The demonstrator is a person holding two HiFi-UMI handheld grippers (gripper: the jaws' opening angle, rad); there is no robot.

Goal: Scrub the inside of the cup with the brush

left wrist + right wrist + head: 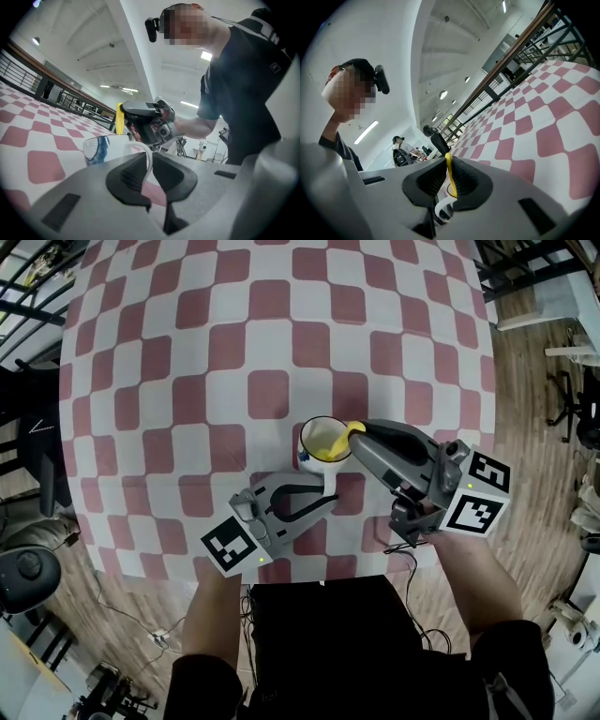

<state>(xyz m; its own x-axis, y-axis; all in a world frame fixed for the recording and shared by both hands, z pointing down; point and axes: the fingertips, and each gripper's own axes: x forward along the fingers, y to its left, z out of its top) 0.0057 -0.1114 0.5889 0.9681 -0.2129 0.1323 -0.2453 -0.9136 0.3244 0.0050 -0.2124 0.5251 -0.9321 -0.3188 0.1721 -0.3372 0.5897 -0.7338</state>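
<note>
While the left gripper [323, 498] clamps the mug [307, 456] by its handle, the right gripper [367, 439] pinches the yellow brush [353, 431] dipped inside, so scrubbing seems underway and calls next for sweeping strokes round the wall.

In the head view the brush [352, 431] shows only a yellow stub at the 2 o'clock rim of the cup [307, 452]. Its bristles cannot be told from the yellow inside. The cup's handle, at 6 o'clock, is partly covered by the left gripper [323, 495]. The cup's blue print is too small to read. In the right gripper view the right gripper [449, 177] hides all of the cup but a white curve. The table [187, 352] is cut off at 12 o'clock.
</note>
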